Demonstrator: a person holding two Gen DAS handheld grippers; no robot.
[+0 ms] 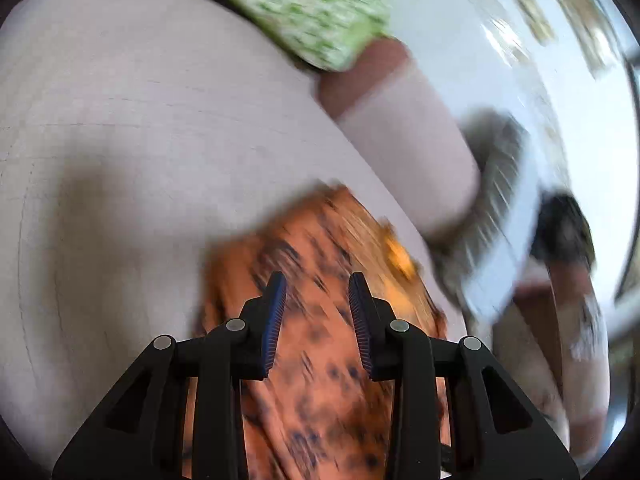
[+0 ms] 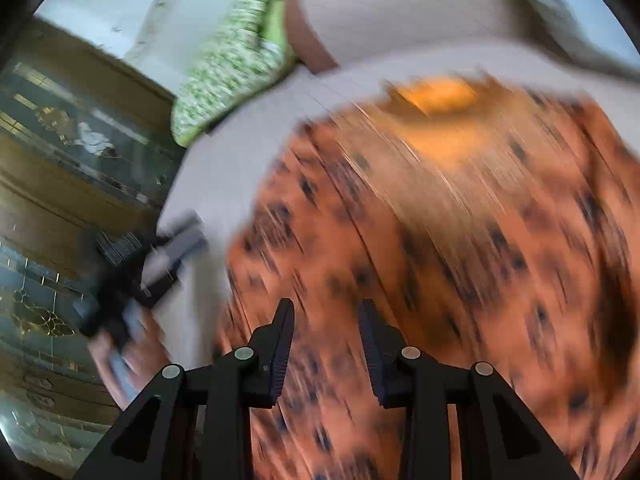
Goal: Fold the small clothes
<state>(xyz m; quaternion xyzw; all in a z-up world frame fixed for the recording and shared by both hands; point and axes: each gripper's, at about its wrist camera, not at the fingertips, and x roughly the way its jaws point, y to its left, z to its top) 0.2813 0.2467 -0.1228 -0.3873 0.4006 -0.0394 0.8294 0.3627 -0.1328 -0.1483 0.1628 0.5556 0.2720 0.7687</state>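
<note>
Left gripper (image 1: 317, 286): 2 black fingers w/ blue ribbed pads (image 1: 276, 320), spread apart, nothing between them. It sits at bottom centre of the left wrist view, above the orange garment (image 1: 320, 380); contact w/ the cloth can't be told through the motion blur. The garment is orange w/ dark specks & a brighter yellow-orange patch toward its far end. It lies on a pale pinkish-grey cloth surface (image 1: 120, 140) and fills the lower centre of frame.

Further out, upper centre of that view: a green & white patterned cloth (image 1: 304, 8) on the same surface, near its far edge. Right side of frame: the other tool shows only as a blurred dark shape, too smeared to read.

Right gripper (image 2: 326, 306): also 2 black fingers, ribbed pads (image 2: 282, 344), held apart, gripping nothing. Bottom centre of the right wrist view, over the orange garment (image 2: 460, 260), which takes up most of the centre & right of frame; yellow-orange patch near its top. Heavy blur, so touching or not can't be told.

Left of the garment lies a bare strip of the pale surface (image 2: 224, 168). At lower left the left gripper (image 2: 156, 256) appears as a dark blurred form in a hand, at the surface's edge. Upper centre-left: the green & white patterned cloth (image 2: 228, 72). Far left: a brown cabinet w/ glass panels (image 2: 60, 160).
</note>
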